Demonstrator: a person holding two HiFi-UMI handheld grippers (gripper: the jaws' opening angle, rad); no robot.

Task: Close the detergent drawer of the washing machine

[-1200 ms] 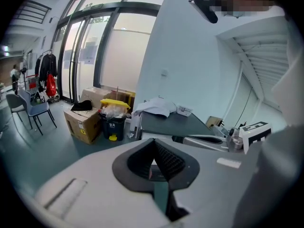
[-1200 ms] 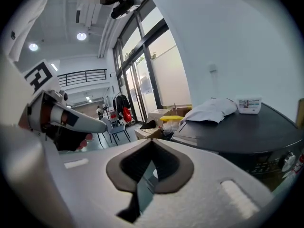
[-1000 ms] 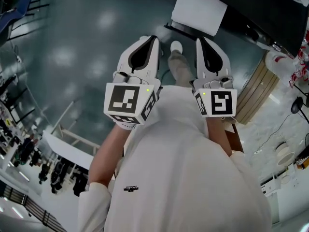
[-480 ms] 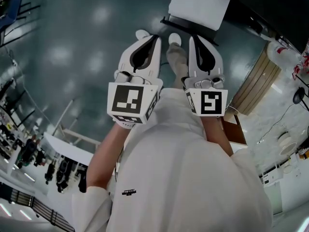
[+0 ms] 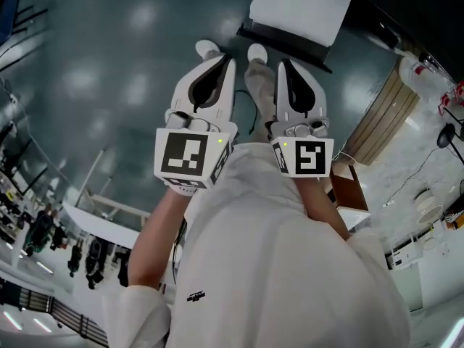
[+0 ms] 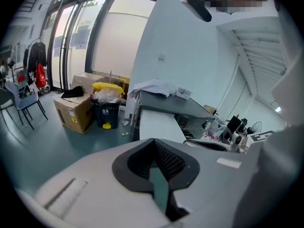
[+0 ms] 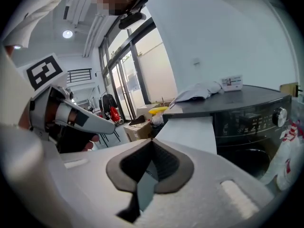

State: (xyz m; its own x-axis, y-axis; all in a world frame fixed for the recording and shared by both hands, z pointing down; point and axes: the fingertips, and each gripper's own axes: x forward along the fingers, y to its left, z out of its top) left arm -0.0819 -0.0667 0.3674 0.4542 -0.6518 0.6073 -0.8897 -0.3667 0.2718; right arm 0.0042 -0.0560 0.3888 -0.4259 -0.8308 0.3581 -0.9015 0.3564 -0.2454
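The detergent drawer is hard to pick out for certain; the likeliest candidate is the white slab (image 7: 187, 127) that juts forward from the upper left front of the dark washing machine (image 7: 249, 127), level with its control panel and beside the round knob (image 7: 281, 114). In the head view the same white slab (image 5: 299, 7) lies at the top of the frame, ahead of the person's shoes (image 5: 255, 51) on the teal floor (image 5: 109, 85). A crumpled pale cloth (image 7: 197, 91) and a small carton (image 7: 231, 82) rest on the machine's top. Both tools are held close to the person's chest, well apart from the machine. The left gripper (image 5: 221, 62) has its jaws pressed together with nothing between them, as its own view (image 6: 153, 144) shows, and the right gripper (image 5: 285, 64) is likewise closed and empty (image 7: 152, 144). Off to the machine's left stand a black bin with a yellow lid (image 6: 107, 103) and a cardboard box (image 6: 73, 110). The task looks to be at the approach step, with no contact made yet. The next move would call for stepping or reaching forward, setting a closed jaw tip flat against the slab's front edge, and pushing straight in along its track so that it does not skew or jam.
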